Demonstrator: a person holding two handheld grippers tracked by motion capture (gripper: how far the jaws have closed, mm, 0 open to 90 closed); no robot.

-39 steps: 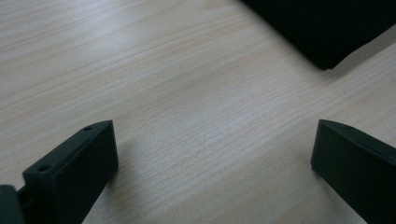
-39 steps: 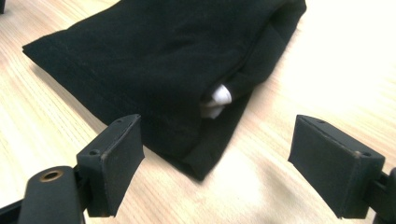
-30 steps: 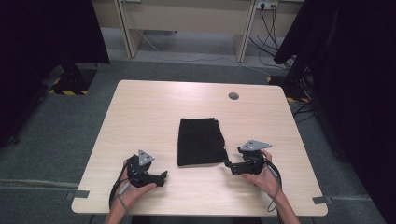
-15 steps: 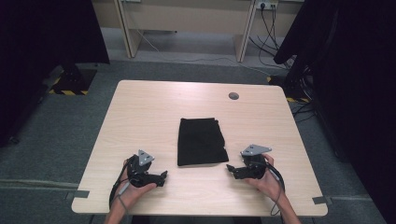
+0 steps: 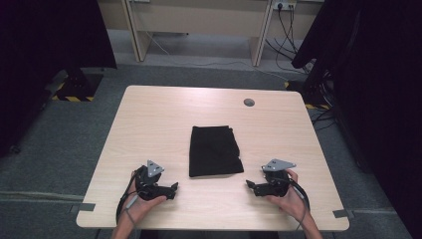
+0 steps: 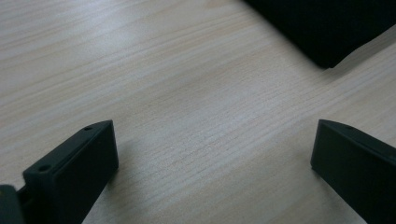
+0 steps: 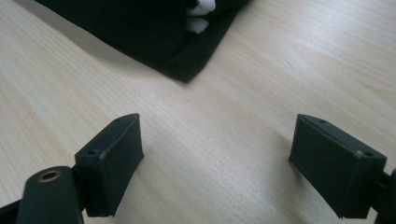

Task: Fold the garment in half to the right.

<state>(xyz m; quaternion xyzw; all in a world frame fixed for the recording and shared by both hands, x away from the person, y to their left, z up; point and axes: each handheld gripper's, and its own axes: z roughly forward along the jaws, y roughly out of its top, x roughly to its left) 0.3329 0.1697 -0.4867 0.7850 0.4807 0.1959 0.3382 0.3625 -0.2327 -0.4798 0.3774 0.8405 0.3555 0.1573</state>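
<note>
Nearest us, we hold the left claw [image 5: 172, 189] and the right claw [image 5: 250, 185] low over the pale wooden counter [image 5: 159, 124], each with jaws spread wide and gripping nothing. Between and just beyond them lies the folded black cloth [image 5: 214, 151], flat at the counter's middle, its near corners close to both claws.

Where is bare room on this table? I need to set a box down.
The whole far half of the table is bare, from the cloth back to the far edge, apart from the grey cap. Both side strips beside the cloth are free too. The near edge is crowded: left tool and right tool.
</note>
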